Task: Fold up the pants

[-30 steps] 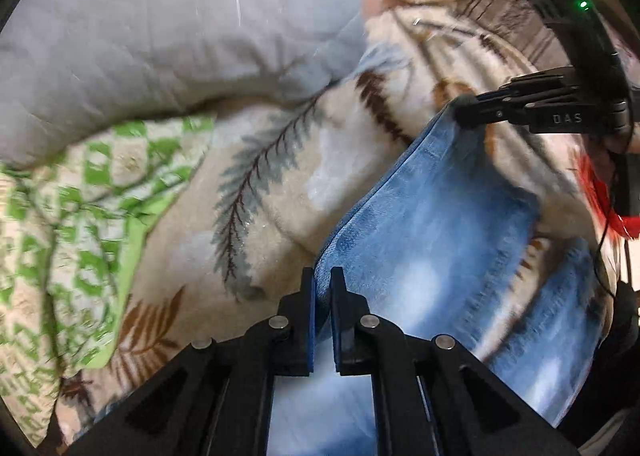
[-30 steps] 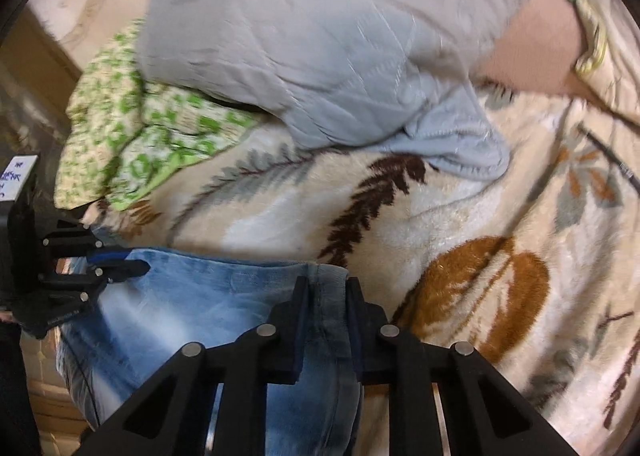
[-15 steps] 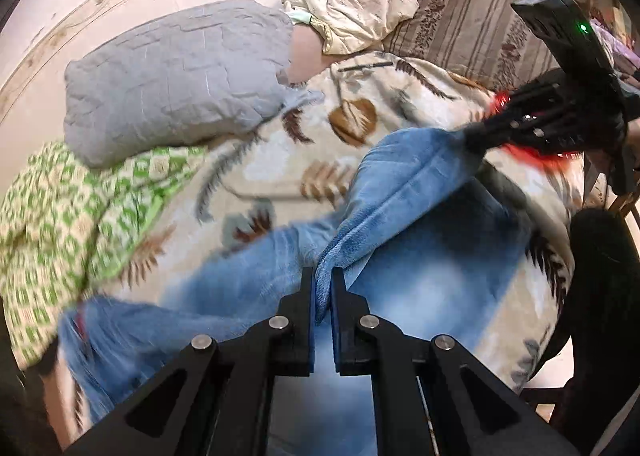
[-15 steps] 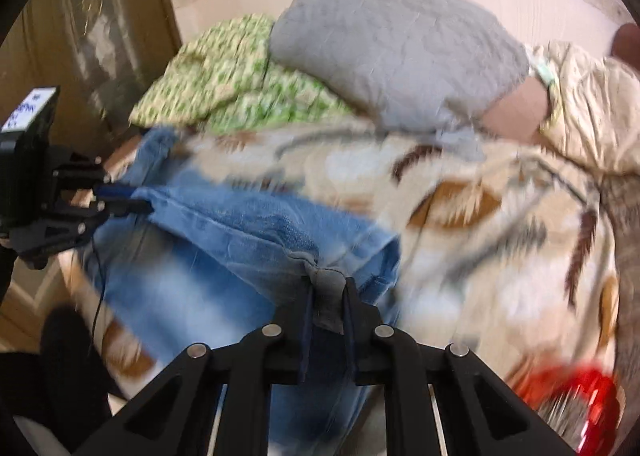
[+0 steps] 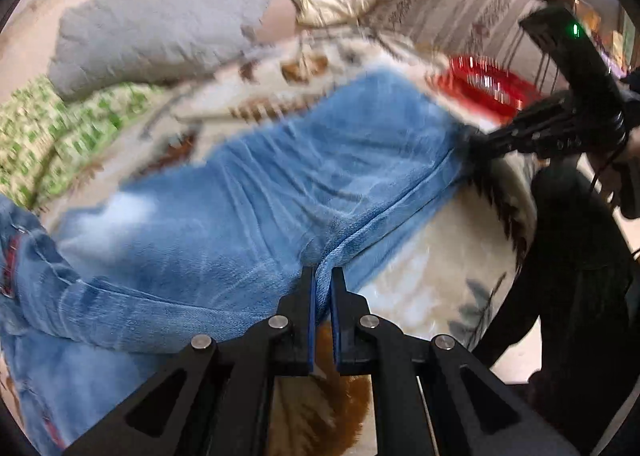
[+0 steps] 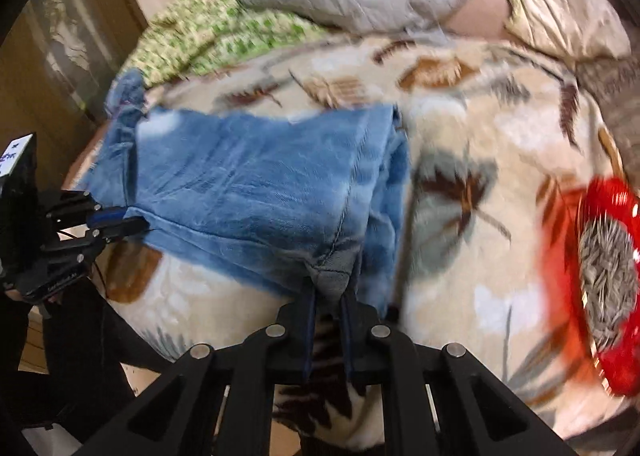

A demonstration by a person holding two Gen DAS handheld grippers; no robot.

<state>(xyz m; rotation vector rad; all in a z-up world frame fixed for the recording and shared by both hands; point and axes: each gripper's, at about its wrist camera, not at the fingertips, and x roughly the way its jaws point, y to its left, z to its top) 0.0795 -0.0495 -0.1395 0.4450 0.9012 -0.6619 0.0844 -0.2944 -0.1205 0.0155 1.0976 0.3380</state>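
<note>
Light blue jeans (image 5: 248, 208) lie across a cream leaf-patterned blanket (image 5: 432, 268) on a bed. My left gripper (image 5: 322, 276) is shut on the near edge of the jeans. My right gripper (image 6: 329, 288) is shut on a corner of the jeans (image 6: 256, 184), which hang stretched between the two grippers. In the left wrist view the right gripper (image 5: 480, 144) shows at the far right end of the denim. In the right wrist view the left gripper (image 6: 132, 222) shows at the left end. The views are motion-blurred.
A grey quilted pillow (image 5: 160, 28) and a green-and-white patterned cloth (image 5: 52, 136) lie at the back left. A cream bundle (image 6: 560, 16) lies at the back. A red bowl of seeds (image 6: 608, 288) stands on the blanket at the right, also in the left wrist view (image 5: 484, 84).
Both grippers have pulled back toward the bed's near edge with the jeans in them. The denim has been drawn out flat and taut across the blanket.
</note>
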